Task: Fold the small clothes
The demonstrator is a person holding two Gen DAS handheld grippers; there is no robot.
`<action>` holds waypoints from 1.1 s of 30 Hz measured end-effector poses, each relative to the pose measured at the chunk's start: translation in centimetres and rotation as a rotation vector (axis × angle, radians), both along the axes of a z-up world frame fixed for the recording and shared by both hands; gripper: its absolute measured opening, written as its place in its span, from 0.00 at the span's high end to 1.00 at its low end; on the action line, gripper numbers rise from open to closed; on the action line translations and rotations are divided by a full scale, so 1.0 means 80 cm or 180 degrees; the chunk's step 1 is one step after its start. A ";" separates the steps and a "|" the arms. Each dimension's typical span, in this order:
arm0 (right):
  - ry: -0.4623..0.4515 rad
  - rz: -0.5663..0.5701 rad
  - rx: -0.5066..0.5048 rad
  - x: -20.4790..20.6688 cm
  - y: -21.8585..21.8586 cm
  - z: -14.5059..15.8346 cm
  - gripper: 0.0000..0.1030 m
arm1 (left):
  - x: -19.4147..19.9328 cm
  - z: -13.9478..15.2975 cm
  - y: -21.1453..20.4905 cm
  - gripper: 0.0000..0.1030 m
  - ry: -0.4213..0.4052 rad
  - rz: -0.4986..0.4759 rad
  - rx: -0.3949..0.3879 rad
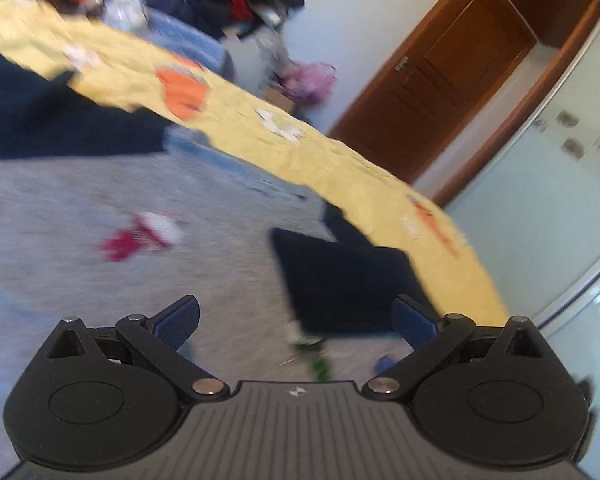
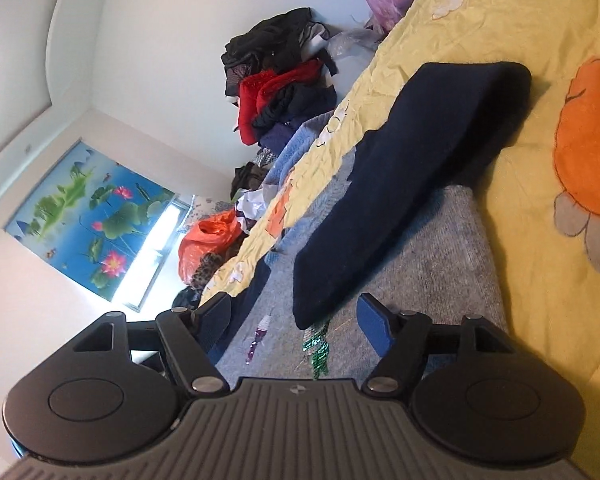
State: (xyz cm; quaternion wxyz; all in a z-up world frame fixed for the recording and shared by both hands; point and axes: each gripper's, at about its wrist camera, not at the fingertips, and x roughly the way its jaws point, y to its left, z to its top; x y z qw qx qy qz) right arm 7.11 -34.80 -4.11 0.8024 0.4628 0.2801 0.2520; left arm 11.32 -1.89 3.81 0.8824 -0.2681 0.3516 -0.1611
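A small grey top [image 2: 452,264] with dark blue sleeves lies flat on the yellow bed cover [image 2: 500,32]. One dark blue sleeve [image 2: 412,184] is laid across the grey part. There are shiny sequin pictures [image 2: 318,350] on the front. The right gripper [image 2: 296,322] is low over the top, with its jaws wide apart and nothing in them. The left gripper [image 1: 296,322] is over the same grey top [image 1: 80,208], and its jaws are wide apart and empty too. The top looks soft, light and floppy, so it will bend and sag when one end is lifted. I think the best place to pinch it is a thick edge, like the hem or a sleeve end, not the flat middle. The sequins could snag, so it is better to stay off them. A heap of other clothes [image 2: 284,80] sits far back by the wall.
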 end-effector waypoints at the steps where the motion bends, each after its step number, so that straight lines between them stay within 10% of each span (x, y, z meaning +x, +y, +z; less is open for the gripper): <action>1: 0.0004 -0.0002 0.0032 0.000 -0.001 0.000 0.29 | 0.019 -0.007 -0.009 0.00 0.0097 -0.0055 -0.0101; 8: 0.0072 -0.0040 0.0305 0.000 -0.011 -0.006 0.28 | 0.086 -0.043 -0.054 0.05 0.0343 -0.0022 -0.0256; 10: 0.0092 -0.0042 0.0388 0.001 -0.013 -0.007 0.27 | 0.094 -0.042 -0.063 0.56 0.0383 0.0011 -0.0078; 12: 0.0102 -0.0038 0.0433 0.002 -0.014 -0.006 0.26 | 0.102 -0.043 -0.067 0.82 0.0465 0.0051 0.0199; 26: 0.0052 0.0011 0.0309 0.000 -0.012 -0.002 0.25 | 0.096 0.025 -0.037 0.96 -0.0075 -0.0090 0.0837; 33: 0.0049 0.0011 0.0305 0.001 -0.011 -0.002 0.24 | 0.096 0.037 0.040 0.96 -0.0127 0.0318 0.1465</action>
